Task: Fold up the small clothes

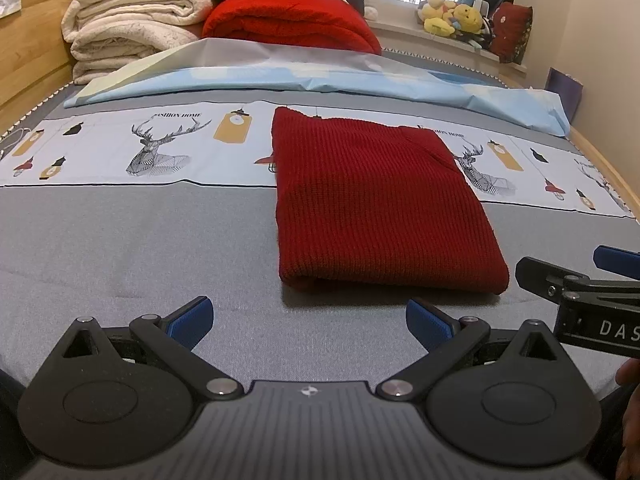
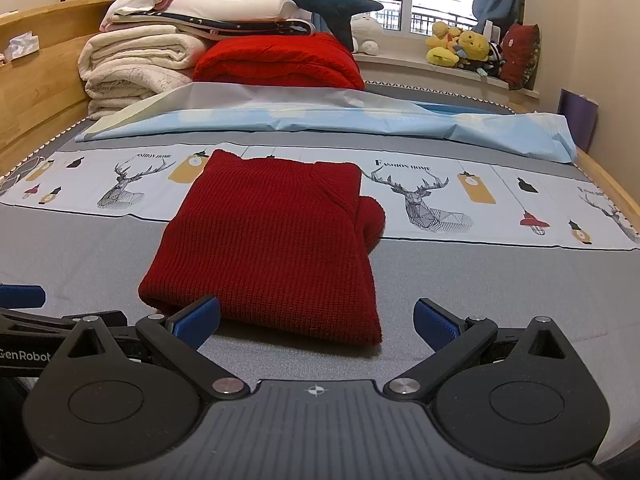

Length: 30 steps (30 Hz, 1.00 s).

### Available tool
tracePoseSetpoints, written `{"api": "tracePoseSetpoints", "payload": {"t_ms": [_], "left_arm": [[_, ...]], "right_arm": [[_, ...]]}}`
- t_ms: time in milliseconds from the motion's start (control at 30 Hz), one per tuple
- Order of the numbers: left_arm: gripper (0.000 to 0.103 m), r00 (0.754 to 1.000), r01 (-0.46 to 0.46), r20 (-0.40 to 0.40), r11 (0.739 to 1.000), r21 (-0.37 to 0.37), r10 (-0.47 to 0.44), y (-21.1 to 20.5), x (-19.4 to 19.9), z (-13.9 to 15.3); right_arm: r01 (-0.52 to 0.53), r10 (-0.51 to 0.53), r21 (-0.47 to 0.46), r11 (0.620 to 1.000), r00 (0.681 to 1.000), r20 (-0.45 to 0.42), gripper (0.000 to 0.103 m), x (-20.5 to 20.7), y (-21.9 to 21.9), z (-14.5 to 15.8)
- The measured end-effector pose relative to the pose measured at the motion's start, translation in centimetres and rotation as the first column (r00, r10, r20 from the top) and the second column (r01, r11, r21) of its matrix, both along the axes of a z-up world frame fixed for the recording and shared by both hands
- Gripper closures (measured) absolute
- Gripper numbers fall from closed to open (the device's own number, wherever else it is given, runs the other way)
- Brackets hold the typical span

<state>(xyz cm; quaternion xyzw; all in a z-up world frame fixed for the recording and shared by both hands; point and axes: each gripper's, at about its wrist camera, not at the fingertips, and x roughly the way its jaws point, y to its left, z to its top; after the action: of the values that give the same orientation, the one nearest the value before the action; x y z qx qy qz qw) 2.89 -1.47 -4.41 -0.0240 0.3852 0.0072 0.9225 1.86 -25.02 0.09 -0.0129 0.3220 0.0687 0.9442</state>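
Note:
A dark red knitted garment [image 1: 372,200] lies folded into a rectangle on the grey bed sheet; it also shows in the right wrist view [image 2: 272,248], with a rolled bit of fabric sticking out at its right side. My left gripper [image 1: 308,320] is open and empty, just in front of the garment's near edge. My right gripper [image 2: 316,320] is open and empty, its blue left finger pad [image 2: 198,320] overlapping the garment's near edge in view. The right gripper's side shows at the right of the left wrist view [image 1: 592,292].
A light blue sheet [image 1: 320,84] lies across the bed behind the garment. Folded cream blankets [image 1: 132,28] and a red blanket [image 1: 292,20] are stacked at the head. Plush toys [image 2: 460,48] sit on the windowsill. Wooden bed frame [image 2: 36,80] on the left.

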Motion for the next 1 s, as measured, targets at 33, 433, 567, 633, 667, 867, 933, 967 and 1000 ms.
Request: {"api": "tracePoseSetpoints", "payload": {"t_ms": [33,433,567,633,667,867,933,967,1000], "left_arm": [[0.0,1.0,0.0,-0.001,1.0,-0.001,0.0,0.02,0.04,0.01],[0.0,1.0,0.0,-0.004,1.0,-0.004,0.0,0.06,0.06,-0.02],[0.0,1.0,0.003,-0.004,1.0,-0.004,-0.003,0.04,0.05,-0.09],[0.0,1.0,0.003,-0.004,1.0,-0.004,-0.003,0.03,0.05,-0.11],[0.0,1.0,0.003,-0.004,1.0,-0.004,-0.003,0.04,0.05,-0.12],[0.0,1.0,0.004,-0.004,1.0,-0.004,-0.004,0.0,0.04,-0.15],[0.0,1.0,0.004,-0.005,1.0,-0.003,-0.004,-0.02,0.04,-0.16],[0.0,1.0,0.003,-0.005,1.0,-0.004,-0.003,-0.01,0.04,-0.16],[0.0,1.0,0.004,-0.006,1.0,-0.004,-0.004,-0.03,0.02,-0.19]], "right_arm": [[-0.001,0.001,-0.001,1.0,1.0,0.0,0.001,0.0,0.0,-0.02],[-0.001,0.001,-0.002,1.0,1.0,0.001,0.001,-0.01,0.03,-0.09],[-0.001,0.001,-0.002,1.0,1.0,0.0,0.001,0.0,0.03,-0.09],[-0.001,0.001,-0.002,1.0,1.0,0.0,0.001,-0.01,0.04,-0.08],[-0.001,0.001,-0.002,1.0,1.0,0.0,0.001,0.0,0.03,-0.09],[-0.001,0.001,-0.003,1.0,1.0,0.001,0.001,0.0,0.05,-0.07],[0.0,0.0,-0.003,1.0,1.0,0.001,0.001,0.0,0.05,-0.08],[-0.001,0.001,-0.003,1.0,1.0,0.001,0.001,0.0,-0.03,-0.14],[0.0,0.0,-0.002,1.0,1.0,0.001,0.001,0.0,-0.04,-0.16]]}}
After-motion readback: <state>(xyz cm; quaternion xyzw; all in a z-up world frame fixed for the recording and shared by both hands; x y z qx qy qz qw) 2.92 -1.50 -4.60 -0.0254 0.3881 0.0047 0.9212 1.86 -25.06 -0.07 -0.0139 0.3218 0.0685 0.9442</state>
